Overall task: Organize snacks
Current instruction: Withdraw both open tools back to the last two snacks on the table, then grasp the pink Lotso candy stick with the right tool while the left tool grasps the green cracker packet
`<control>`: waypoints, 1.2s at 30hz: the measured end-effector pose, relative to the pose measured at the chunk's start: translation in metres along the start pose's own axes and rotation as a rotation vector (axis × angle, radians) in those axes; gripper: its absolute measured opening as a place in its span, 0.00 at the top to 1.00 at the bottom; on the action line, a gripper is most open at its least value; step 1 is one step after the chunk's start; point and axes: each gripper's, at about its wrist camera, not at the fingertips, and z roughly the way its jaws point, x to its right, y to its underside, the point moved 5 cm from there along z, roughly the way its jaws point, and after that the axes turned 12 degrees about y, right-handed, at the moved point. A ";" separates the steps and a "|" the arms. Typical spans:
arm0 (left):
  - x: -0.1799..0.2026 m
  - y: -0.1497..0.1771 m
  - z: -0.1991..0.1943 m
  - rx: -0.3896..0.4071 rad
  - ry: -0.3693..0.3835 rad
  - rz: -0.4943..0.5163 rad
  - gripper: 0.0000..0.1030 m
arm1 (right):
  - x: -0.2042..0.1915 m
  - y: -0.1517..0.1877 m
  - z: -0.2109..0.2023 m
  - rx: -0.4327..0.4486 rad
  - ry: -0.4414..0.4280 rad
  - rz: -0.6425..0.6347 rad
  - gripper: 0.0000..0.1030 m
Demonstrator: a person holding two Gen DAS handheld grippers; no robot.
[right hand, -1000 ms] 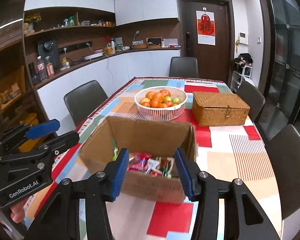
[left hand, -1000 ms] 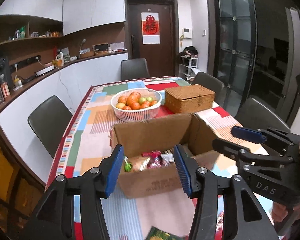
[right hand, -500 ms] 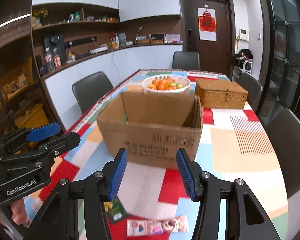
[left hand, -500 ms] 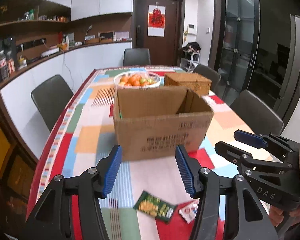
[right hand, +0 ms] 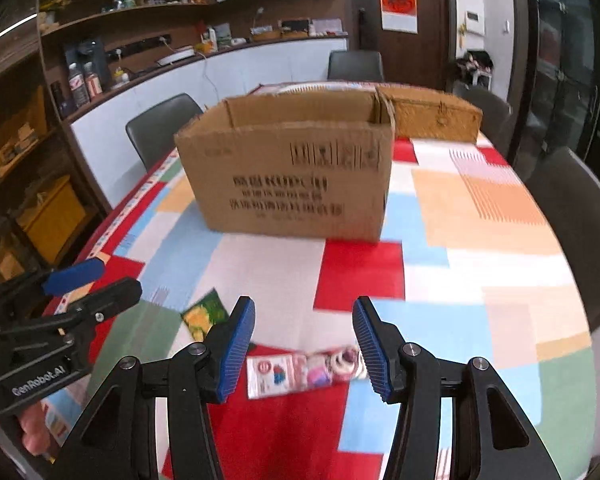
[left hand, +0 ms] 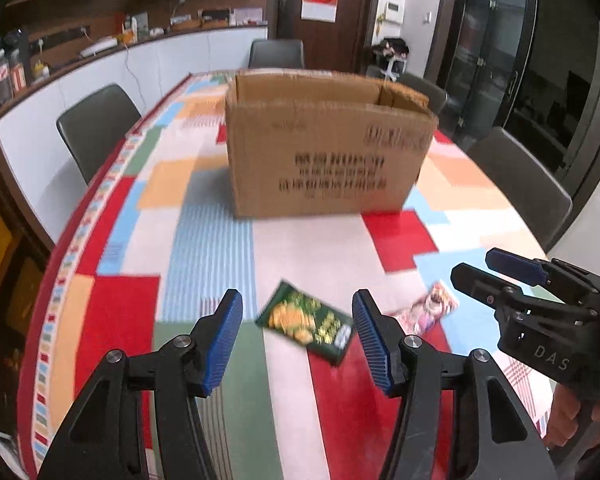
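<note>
An open cardboard box (left hand: 324, 160) (right hand: 292, 176) stands in the middle of the table; its contents are hidden from this low angle. Two snack packets lie flat on the cloth in front of it: a green packet (left hand: 306, 320) (right hand: 204, 314) and a pink-and-white packet (left hand: 428, 310) (right hand: 300, 370). My left gripper (left hand: 296, 302) (right hand: 114, 278) hovers open just above the green packet, which shows between its blue pads. My right gripper (right hand: 304, 308) (left hand: 478, 266) is open above the pink packet. Neither touches a packet.
A patchwork tablecloth (right hand: 460, 240) covers the table. A wicker basket (right hand: 436, 118) sits behind the box on the right. Dark chairs (left hand: 96, 124) (right hand: 572, 208) line both sides. A counter with shelves (right hand: 140, 60) runs along the left wall.
Both grippers have drawn back from over the box and dropped toward the near end of the table. The two packets on the cloth have come into view beneath them, and the box's contents are hidden.
</note>
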 end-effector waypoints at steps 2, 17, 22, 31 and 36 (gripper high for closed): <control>0.000 0.009 0.006 -0.024 0.004 -0.009 0.45 | 0.002 0.011 0.005 -0.029 0.004 0.005 0.49; -0.005 0.033 0.058 -0.149 0.084 -0.085 0.44 | 0.012 0.055 0.049 -0.241 -0.028 0.111 0.49; -0.008 0.033 0.076 -0.177 0.096 -0.108 0.43 | 0.014 0.056 0.060 -0.272 -0.039 0.135 0.49; -0.012 0.021 0.103 -0.201 0.104 -0.153 0.39 | 0.017 0.053 0.079 -0.315 -0.066 0.198 0.49; -0.013 0.009 0.114 -0.200 0.085 -0.155 0.37 | 0.018 0.046 0.088 -0.314 -0.076 0.218 0.49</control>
